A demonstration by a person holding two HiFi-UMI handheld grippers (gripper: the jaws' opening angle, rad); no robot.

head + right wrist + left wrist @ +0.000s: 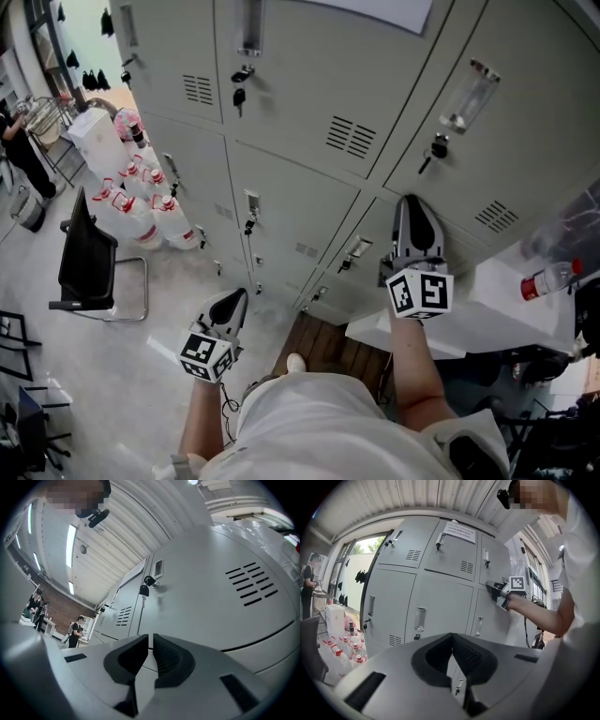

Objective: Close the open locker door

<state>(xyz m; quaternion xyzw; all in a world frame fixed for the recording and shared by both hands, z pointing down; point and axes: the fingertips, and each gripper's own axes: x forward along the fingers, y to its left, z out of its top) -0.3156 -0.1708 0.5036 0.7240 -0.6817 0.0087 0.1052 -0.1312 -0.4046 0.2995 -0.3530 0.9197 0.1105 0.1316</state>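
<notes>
Locker area in a workshop-like hall: grey steel lockers, corrugated roof, brick wall.

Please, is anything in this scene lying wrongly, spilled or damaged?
One thing: on the white table at the right of the head view, a clear bottle with a red cap seems to lie on its side. The locker doors show no damage, and nothing looks spilled.
</notes>
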